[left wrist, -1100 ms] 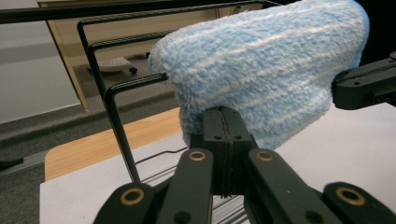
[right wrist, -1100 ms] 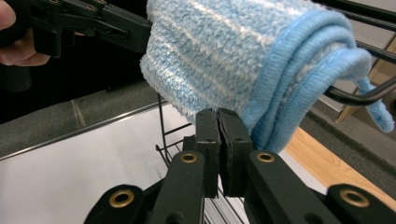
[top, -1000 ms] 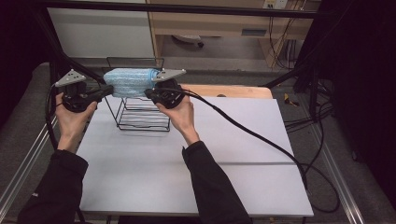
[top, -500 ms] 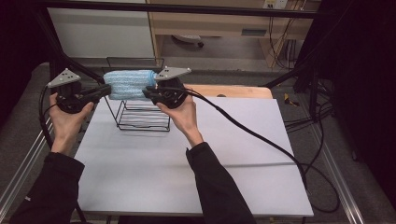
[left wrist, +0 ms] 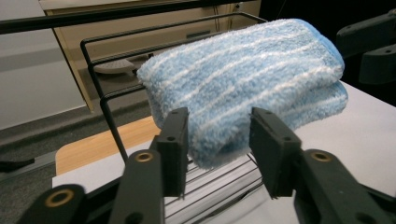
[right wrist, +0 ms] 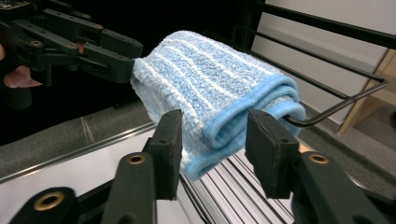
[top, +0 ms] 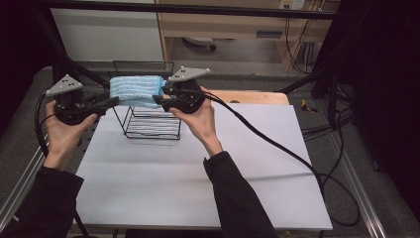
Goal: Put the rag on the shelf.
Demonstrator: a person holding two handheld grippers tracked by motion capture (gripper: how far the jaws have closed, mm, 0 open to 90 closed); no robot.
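White sheeting covers the table (top: pixel 198 163), which stands in a dim room with a pale cabinet and wooden shelving behind it and black cables trailing off to the right. Near the table's far left part stands a black wire rack (top: pixel 148 121), and a folded light-blue towel (top: pixel 136 90) with white stripes lies draped over the rack's top bar. A person in dark sleeves holds a gripper at each end of the towel. The left gripper (top: pixel 111 101) points at the towel's left end; in the left gripper view its jaws stand partly apart with the towel's (left wrist: pixel 243 84) folded end between them, small gaps showing on both sides, so the pads do not press on the cloth. These jaws have just been opening. The right gripper (top: pixel 159 99) meets the towel's right end from the other side; in the right gripper view its jaws are likewise spread around the rolled, blue-bound edge of the towel (right wrist: pixel 210 88) without clamping it, and they too have just been opening. Beyond the towel in that view, the left gripper (right wrist: pixel 126 58) sits at the far end of the cloth, and the rack's wire (right wrist: pixel 336 109) runs under the fold.
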